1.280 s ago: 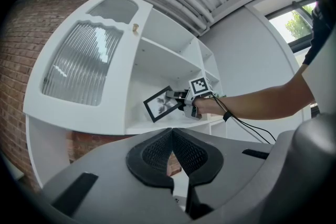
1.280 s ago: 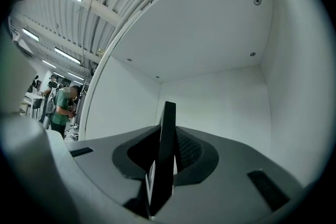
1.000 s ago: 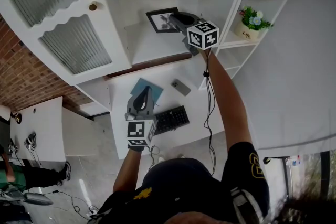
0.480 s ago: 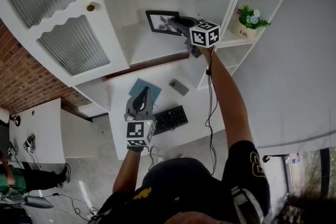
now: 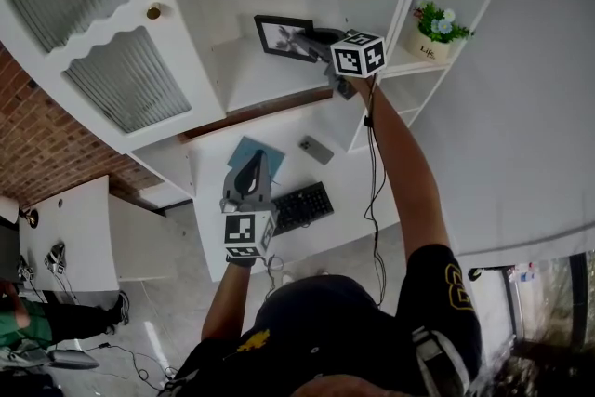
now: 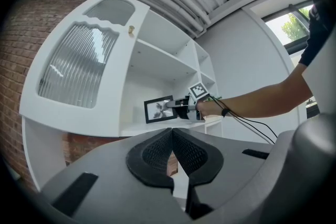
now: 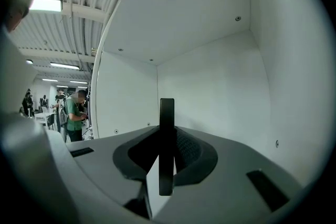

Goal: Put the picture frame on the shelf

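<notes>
Right gripper (image 5: 318, 42): jaws clenched on the picture frame (image 5: 283, 34), arm raised and reaching into the white shelf unit. In the right gripper view the frame (image 7: 167, 113) stood edge-on and upright between the two pads, which pressed on it from either side; the right gripper (image 7: 167, 150) pointed into the compartment's back corner, with the frame's upper end rising above the jaws.

Position of the frame: inside the wide middle compartment, low over the shelf (image 5: 260, 81) board, its black border and pale picture facing out. In the head view the gripper held it by its right-hand edge, so the frame extended to the left of the jaw tips. From the left gripper view the frame (image 6: 158, 109) sat just at the board's level; whether its bottom edge touched the board could not be told.

Left gripper (image 5: 251, 167): held low over the desk (image 5: 358, 191), well apart from the shelf, above a keyboard (image 5: 302, 209). Its own view showed the left gripper (image 6: 172, 132) closed, pads together, nothing between them.

Also noted: a potted plant (image 5: 435, 31) in the narrow compartment to the right of the frame.
</notes>
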The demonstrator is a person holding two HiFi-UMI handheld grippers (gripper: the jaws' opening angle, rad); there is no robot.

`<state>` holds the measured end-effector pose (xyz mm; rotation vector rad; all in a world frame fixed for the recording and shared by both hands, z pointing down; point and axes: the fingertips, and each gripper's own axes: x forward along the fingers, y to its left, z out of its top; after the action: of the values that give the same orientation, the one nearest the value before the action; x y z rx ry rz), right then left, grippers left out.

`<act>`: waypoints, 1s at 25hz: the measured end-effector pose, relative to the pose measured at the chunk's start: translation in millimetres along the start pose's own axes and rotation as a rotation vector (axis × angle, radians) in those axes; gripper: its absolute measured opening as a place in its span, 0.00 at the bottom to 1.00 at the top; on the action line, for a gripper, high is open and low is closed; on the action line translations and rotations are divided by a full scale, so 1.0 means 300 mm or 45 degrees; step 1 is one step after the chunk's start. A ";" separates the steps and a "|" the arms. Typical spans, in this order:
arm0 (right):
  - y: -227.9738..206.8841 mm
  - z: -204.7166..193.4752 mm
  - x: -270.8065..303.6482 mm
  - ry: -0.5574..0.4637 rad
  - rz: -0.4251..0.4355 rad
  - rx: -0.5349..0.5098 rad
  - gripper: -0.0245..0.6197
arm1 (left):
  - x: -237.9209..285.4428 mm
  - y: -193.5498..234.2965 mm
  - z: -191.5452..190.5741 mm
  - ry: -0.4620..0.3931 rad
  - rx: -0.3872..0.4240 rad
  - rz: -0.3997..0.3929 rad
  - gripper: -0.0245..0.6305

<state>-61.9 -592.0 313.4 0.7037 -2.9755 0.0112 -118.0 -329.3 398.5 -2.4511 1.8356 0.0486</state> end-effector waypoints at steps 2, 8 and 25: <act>0.008 -0.002 0.001 0.015 0.010 -0.002 0.12 | 0.001 -0.014 0.000 -0.006 0.003 -0.013 0.07; 0.026 -0.027 -0.008 0.004 0.056 0.018 0.11 | -0.006 -0.027 0.004 0.004 0.011 -0.022 0.07; 0.082 -0.084 -0.013 0.086 0.194 -0.100 0.10 | -0.017 -0.038 -0.006 0.018 0.014 -0.013 0.07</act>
<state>-67.5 -567.7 338.5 0.4574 -2.9388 -0.0704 -108.6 -321.4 401.2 -2.4601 1.8237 0.0207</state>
